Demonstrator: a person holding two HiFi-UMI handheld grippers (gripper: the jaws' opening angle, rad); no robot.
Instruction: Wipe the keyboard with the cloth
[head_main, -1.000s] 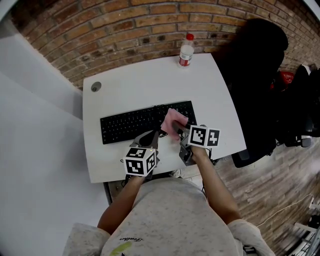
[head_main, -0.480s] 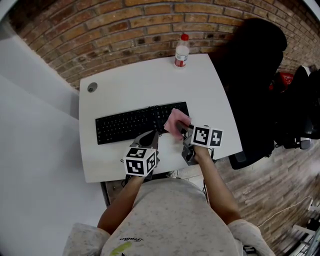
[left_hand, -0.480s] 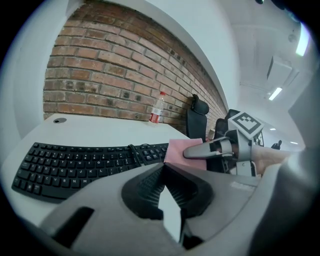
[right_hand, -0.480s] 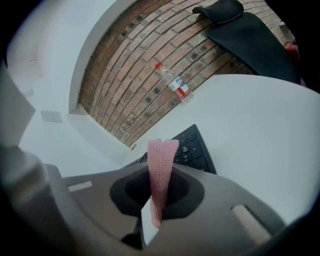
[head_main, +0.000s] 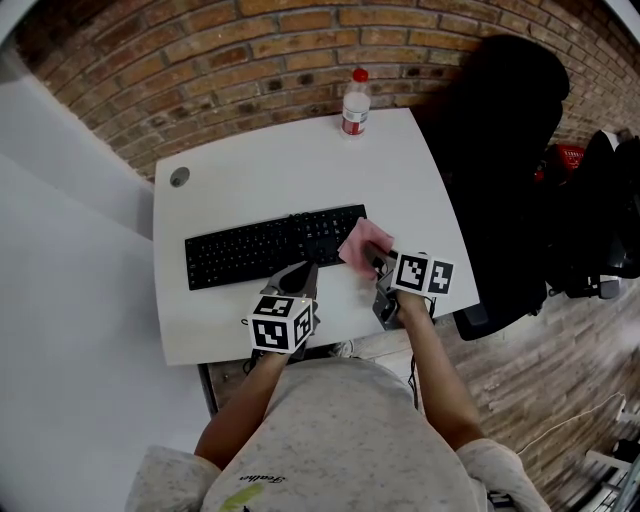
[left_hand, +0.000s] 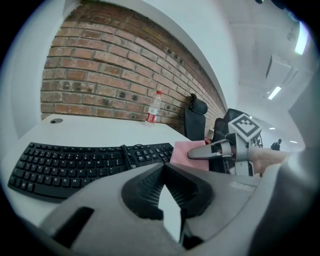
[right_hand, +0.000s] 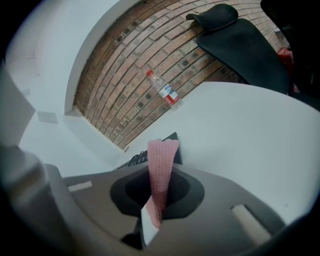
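Observation:
The black keyboard (head_main: 270, 245) lies across the white table (head_main: 270, 160). A pink cloth (head_main: 362, 243) hangs over the keyboard's right end, with my right gripper (head_main: 378, 260) shut on it. In the right gripper view the cloth (right_hand: 161, 170) stands up from between the jaws, and a keyboard corner (right_hand: 173, 141) shows behind it. My left gripper (head_main: 305, 268) rests at the keyboard's near edge, shut with nothing in it. In the left gripper view the keyboard (left_hand: 75, 162) spreads out to the left, with the cloth (left_hand: 186, 152) and the right gripper (left_hand: 212, 149) to the right.
A clear water bottle (head_main: 353, 103) with a red cap stands at the table's far edge by the brick wall. A round cable hole (head_main: 179, 177) sits at the far left. A black office chair (head_main: 500, 150) stands right of the table.
My right gripper has carried the cloth rightward along the keyboard to its right end. The left gripper has stayed where it was.

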